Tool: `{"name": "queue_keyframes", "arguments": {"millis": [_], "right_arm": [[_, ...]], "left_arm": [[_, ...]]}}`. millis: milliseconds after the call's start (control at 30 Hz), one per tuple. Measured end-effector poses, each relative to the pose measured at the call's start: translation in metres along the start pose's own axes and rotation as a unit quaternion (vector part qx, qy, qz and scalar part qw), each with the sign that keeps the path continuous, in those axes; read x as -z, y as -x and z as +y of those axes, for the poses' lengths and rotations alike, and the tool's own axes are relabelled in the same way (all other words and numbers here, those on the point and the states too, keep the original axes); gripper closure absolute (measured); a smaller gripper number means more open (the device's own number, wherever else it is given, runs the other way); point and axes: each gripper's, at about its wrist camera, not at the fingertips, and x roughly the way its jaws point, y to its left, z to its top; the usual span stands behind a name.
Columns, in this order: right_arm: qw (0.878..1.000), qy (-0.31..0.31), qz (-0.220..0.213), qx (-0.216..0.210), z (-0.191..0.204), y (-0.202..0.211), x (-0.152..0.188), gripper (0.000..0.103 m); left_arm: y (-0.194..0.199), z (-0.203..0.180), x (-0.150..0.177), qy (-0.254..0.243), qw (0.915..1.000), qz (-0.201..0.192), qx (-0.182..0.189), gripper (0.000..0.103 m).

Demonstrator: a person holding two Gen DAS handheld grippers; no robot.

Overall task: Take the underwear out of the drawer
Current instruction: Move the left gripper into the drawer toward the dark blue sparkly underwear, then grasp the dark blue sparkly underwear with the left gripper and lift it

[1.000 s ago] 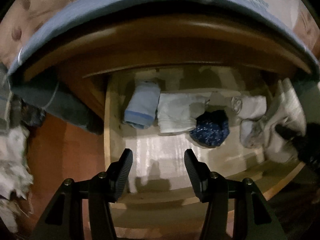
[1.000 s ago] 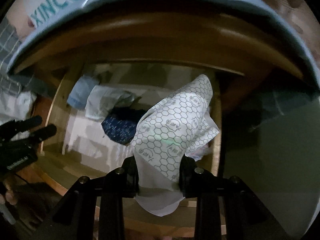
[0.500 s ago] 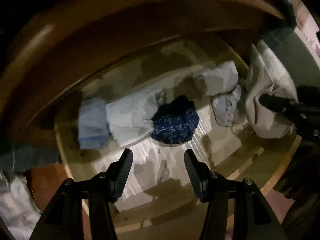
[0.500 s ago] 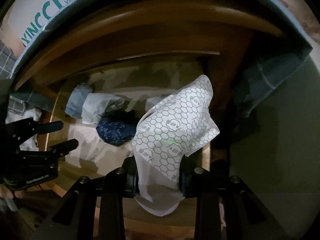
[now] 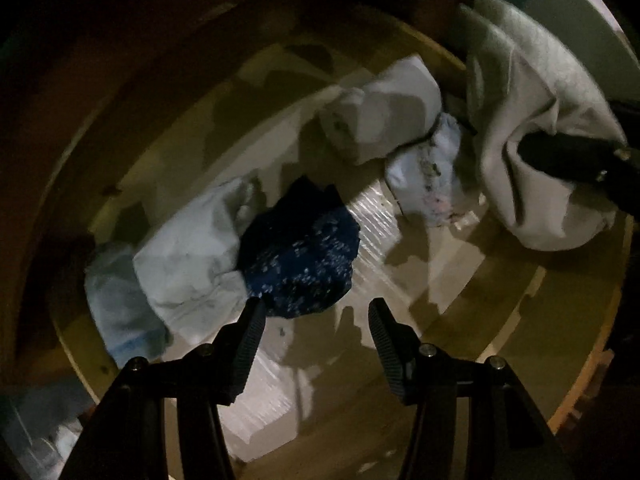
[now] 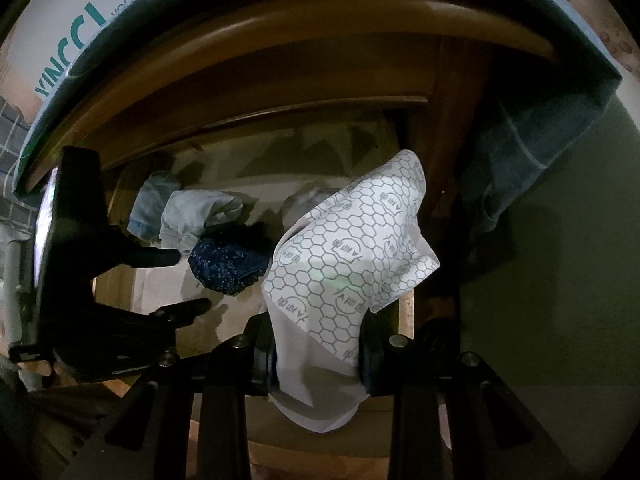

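The open wooden drawer (image 5: 520, 300) holds several folded pieces of underwear. A dark blue speckled piece (image 5: 304, 260) lies mid-drawer, a pale white-blue one (image 5: 188, 256) to its left, a light blue one (image 5: 116, 304) further left. My left gripper (image 5: 316, 320) points down into the drawer, open, its fingertips just short of the dark blue piece (image 6: 228, 264). My right gripper (image 6: 318, 356) is shut on a white piece with a grey hexagon print (image 6: 348, 256), held above the drawer's right end. From the right wrist view, the left gripper (image 6: 180, 280) hangs over the drawer's left half.
Two more pale folded pieces (image 5: 384, 116) (image 5: 432, 172) lie toward the drawer's right end. A wooden bed frame (image 6: 320, 32) with a blue-edged mattress (image 6: 60, 40) overhangs the drawer. A blue blanket (image 6: 532, 136) hangs at the right. Grey floor (image 6: 560, 280) lies right of the drawer.
My left gripper has dropped lower into the drawer and rolled, closing in on the dark blue piece. The right gripper keeps holding the hexagon-print piece nearly still.
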Motion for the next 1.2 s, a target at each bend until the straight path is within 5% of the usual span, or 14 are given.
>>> {"name": "queue_keyframes", "arguments": {"millis": [400, 667, 1200], "right_arm": [[1.0, 0.001, 0.007, -0.007, -0.002, -0.001, -0.002, 0.075], [1.0, 0.0, 0.011, -0.009, -0.005, -0.001, -0.003, 0.075], [1.0, 0.023, 0.016, 0.009, 0.006, -0.003, -0.003, 0.075]], "left_arm": [[-0.025, 0.005, -0.027, -0.015, 0.9992, 0.027, -0.026, 0.048], [-0.03, 0.005, -0.032, 0.016, 0.9985, 0.043, -0.03, 0.079], [0.01, -0.004, 0.023, 0.077, 0.9965, 0.03, -0.012, 0.082]]}}
